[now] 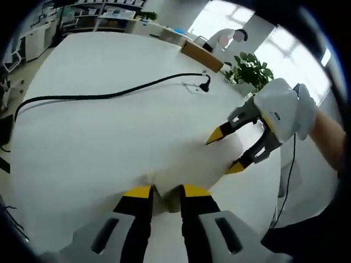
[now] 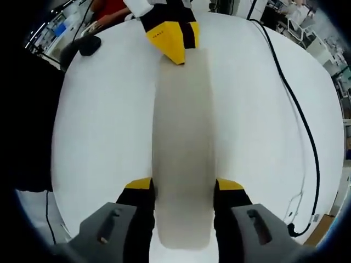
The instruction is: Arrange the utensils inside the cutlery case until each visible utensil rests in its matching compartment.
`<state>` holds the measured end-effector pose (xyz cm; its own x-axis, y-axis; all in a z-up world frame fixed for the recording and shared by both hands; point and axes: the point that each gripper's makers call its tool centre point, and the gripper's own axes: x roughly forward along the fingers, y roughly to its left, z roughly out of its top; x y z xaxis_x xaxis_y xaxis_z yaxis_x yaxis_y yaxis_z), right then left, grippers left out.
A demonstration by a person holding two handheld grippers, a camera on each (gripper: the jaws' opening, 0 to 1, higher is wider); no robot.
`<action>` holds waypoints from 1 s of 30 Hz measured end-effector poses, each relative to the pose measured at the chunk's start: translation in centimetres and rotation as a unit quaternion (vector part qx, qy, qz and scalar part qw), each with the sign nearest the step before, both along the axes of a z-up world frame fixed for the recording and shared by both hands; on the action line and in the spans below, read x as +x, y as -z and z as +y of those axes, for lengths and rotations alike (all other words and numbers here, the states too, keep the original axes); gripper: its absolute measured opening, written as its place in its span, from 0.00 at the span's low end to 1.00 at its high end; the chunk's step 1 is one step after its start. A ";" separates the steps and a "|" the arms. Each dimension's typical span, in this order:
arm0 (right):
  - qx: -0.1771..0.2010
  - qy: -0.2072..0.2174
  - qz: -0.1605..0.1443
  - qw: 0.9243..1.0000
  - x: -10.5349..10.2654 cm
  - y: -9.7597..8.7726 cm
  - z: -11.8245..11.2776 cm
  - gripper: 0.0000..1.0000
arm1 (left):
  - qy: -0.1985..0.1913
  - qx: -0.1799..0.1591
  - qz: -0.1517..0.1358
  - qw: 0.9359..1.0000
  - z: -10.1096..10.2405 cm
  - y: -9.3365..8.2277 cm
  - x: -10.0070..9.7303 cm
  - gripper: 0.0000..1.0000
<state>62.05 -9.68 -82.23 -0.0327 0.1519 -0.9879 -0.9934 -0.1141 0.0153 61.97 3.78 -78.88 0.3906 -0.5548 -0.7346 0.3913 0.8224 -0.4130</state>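
No text, label, brand, number or sign can be read anywhere in either view.

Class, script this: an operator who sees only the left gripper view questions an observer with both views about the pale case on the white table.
Operator: What is the right gripper around?
Observer: In the right gripper view, the right gripper has one jaw against each long side of the pale case.
Operator: How far does the case run?
Observer: From those jaws straight to the left gripper, whose yellow tips meet its far end.
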 end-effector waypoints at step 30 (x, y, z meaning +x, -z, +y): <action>0.001 0.005 0.029 1.000 -0.3 0.4 -0.2 0.40 | 0.007 0.000 -0.001 1.000 -0.2 0.1 0.2 0.18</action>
<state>61.79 -9.86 -82.58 -0.0889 0.1545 -0.9840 -0.9919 -0.1036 0.0734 62.20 3.53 -79.01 0.3837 -0.5600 -0.7343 0.4034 0.8169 -0.4122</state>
